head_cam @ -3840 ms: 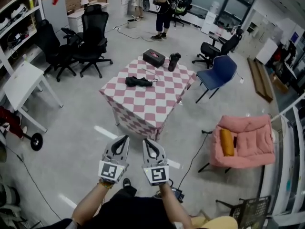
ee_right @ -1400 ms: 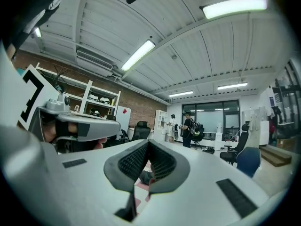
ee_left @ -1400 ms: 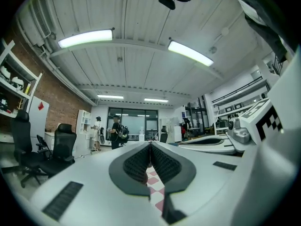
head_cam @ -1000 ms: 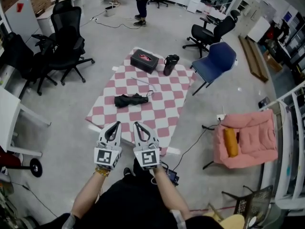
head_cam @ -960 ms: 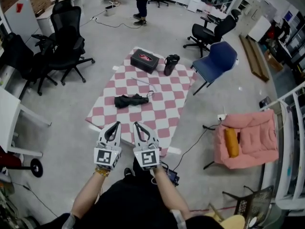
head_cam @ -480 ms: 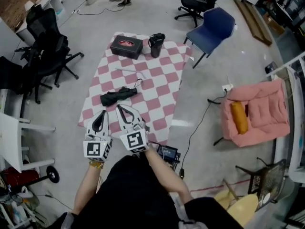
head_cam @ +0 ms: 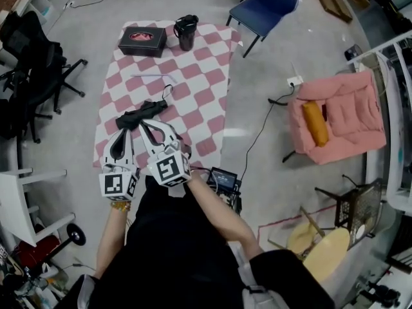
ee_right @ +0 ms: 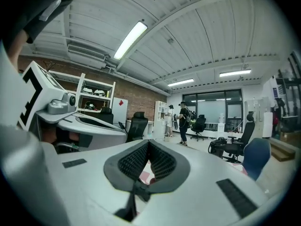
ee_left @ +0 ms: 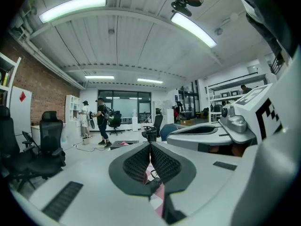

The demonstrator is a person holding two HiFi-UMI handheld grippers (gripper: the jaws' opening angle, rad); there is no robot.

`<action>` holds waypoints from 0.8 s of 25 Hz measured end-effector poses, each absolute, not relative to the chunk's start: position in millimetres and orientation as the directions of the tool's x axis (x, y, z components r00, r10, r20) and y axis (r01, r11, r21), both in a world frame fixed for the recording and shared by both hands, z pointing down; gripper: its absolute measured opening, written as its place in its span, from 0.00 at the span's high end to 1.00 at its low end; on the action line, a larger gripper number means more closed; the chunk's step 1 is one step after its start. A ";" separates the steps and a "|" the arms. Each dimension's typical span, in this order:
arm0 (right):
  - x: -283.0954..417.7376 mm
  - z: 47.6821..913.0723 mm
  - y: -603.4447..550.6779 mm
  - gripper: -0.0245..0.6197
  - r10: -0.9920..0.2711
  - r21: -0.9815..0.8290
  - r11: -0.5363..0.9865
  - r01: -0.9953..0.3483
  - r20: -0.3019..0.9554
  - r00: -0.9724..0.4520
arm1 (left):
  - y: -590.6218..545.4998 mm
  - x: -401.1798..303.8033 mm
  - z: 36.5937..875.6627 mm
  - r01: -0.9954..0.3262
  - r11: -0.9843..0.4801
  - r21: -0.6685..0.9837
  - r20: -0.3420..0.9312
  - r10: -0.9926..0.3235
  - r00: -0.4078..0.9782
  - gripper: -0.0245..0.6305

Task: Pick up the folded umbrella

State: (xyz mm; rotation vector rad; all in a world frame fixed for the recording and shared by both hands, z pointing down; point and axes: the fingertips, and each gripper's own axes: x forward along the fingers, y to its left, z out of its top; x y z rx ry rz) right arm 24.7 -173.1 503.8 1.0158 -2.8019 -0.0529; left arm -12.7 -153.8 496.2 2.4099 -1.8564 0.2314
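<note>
The checkered table (head_cam: 199, 76) now sits nearer, in the head view's upper left. The left gripper (head_cam: 124, 134) and right gripper (head_cam: 147, 126), jaws closed and empty, have reached its near edge beside the folded umbrella (head_cam: 138, 115). The umbrella lies lower-left to upper-right, strap end upper right.

Left tongs (head_cam: 123, 136) and right tongs (head_cam: 149, 126) held out side by side, nearly level, jaws pressed together

Cannot read the lid of the black box (head_cam: 142, 41): too small. Lose the bench's (head_cam: 199, 76) near edge behind the left gripper (head_cam: 122, 135) and right gripper (head_cam: 145, 125).
</note>
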 end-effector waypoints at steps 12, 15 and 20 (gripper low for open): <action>-39.0 544.7 -219.9 0.95 -0.606 0.310 0.793 -0.525 0.313 -0.731 | -178.5 -64.5 508.8 -0.922 -0.384 0.047 0.179 -0.905 0.386 0.94; -42.1 560.8 -237.7 0.95 -0.618 0.390 0.781 -0.488 0.369 -0.694 | -183.5 -81.2 505.1 -0.923 -0.375 0.082 0.158 -0.910 0.384 0.94; -46.3 599.9 -244.7 0.95 -0.547 0.473 0.822 -0.316 0.502 -0.670 | -182.7 -108.8 505.6 -0.923 -0.371 0.103 0.143 -0.913 0.383 0.94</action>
